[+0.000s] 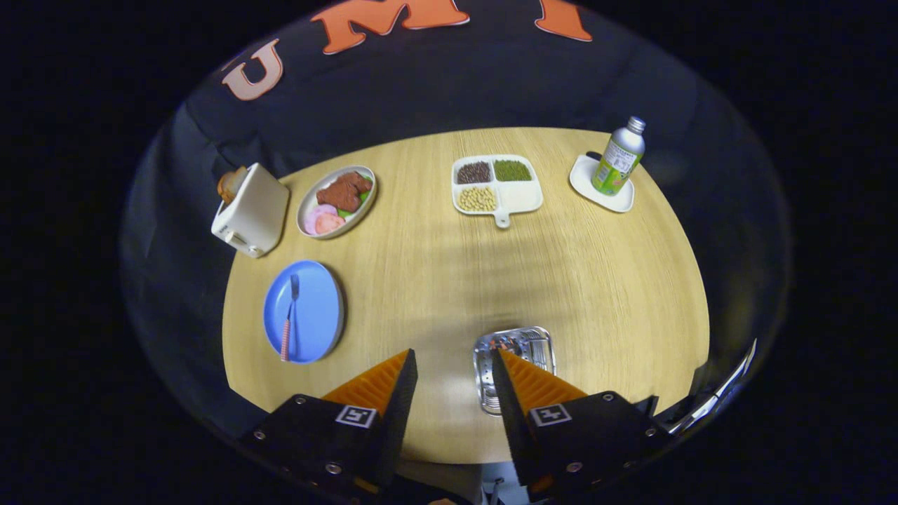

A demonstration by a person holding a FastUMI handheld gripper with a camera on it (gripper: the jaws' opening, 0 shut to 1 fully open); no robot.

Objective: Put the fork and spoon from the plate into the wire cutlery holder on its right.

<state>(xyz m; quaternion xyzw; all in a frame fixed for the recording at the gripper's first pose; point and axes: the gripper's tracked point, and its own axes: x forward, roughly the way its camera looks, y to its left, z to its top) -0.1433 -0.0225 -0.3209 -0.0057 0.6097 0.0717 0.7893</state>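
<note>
A round blue plate (316,308) lies on the wooden table, beyond and left of my fingers. On it lies a fork (289,315) with a pink striped handle, tines pointing away from me. The wire cutlery holder (534,344) stands to the plate's right, partly hidden behind my right finger; something small and reddish shows inside it, too unclear to name. My gripper (452,354) hovers open above the table's near edge, with bare tabletop between its fingers and nothing held.
At the back stand a white toaster (249,210) with bread, an oval plate of food (337,202), a divided dish of beans (515,200) and a green bottle (619,158) on a white saucer (586,184). A shiny metal piece (715,396) shows past the table's right edge.
</note>
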